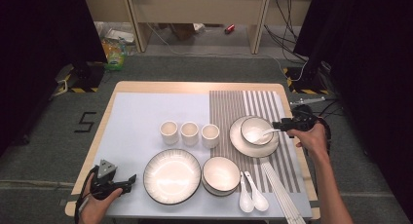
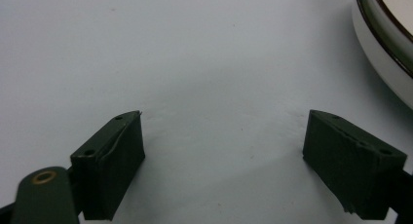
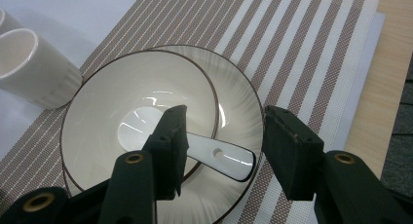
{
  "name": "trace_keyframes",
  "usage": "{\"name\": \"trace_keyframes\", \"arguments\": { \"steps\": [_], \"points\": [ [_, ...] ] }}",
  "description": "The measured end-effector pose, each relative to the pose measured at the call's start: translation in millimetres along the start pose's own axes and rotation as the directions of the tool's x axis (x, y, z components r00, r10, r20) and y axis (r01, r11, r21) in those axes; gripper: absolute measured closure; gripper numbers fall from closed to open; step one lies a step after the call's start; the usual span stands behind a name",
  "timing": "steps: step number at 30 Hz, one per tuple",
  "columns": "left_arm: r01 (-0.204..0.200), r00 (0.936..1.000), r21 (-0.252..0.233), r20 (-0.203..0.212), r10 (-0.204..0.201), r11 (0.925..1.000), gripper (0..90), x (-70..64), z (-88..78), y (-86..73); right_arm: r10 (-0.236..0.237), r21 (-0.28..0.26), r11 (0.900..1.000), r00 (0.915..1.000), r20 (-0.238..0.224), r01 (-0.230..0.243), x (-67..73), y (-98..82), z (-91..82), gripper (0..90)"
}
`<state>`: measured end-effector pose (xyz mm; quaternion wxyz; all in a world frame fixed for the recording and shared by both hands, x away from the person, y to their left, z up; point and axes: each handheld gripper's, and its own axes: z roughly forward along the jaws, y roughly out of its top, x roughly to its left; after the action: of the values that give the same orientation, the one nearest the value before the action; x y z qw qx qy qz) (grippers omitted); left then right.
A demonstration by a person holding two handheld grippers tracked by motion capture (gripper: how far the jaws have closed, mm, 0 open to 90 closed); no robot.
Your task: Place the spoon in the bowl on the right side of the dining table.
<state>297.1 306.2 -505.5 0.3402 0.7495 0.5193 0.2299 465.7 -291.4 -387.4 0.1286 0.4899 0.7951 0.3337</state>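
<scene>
While the white ceramic spoon (image 3: pixel 195 153) lies with its scoop in the small white dark-rimmed bowl (image 3: pixel 102 126) and its handle over the rim, the right gripper (image 3: pixel 221 146) hangs just above the handle, jaws spread on either side; 1 jaw overlaps the handle in the right gripper view, the other stands clear, so the pads do not press on it. Bowl sits on a white dark-rimmed saucer plate (image 3: pixel 238 112), on the brown-and-white striped placemat (image 3: pixel 292 53) at the table's right side. In the high view the spoon (image 1: pixel 260 133) points right toward the right gripper (image 1: pixel 285 125).

Left gripper (image 1: pixel 127 181) rests at the near left on the pale blue-grey mat (image 2: pixel 204 63), jaws spread wide, nothing between them. Just right of it: large white dark-rimmed plate (image 1: pixel 172 176).

Other items: 3 white ribbed cups (image 1: pixel 190 133) in a row at centre; second white bowl (image 1: pixel 221 175) near centre; 2 white spoons (image 1: pixel 252 197) beside it; bundle of white chopsticks (image 1: pixel 281 195) at near right.
</scene>
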Motion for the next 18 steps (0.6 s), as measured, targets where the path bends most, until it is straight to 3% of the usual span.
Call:
{"name": "trace_keyframes", "arguments": {
  "steps": [18],
  "points": [
    [0.000,1.0000,-0.002,-0.001,0.000,1.0000,14.1,-0.1,0.1,-0.1,-0.014,-0.019,1.000,0.9998,-0.016,0.014,8.1,-2.6,-5.6,51.1]
  ]
}}
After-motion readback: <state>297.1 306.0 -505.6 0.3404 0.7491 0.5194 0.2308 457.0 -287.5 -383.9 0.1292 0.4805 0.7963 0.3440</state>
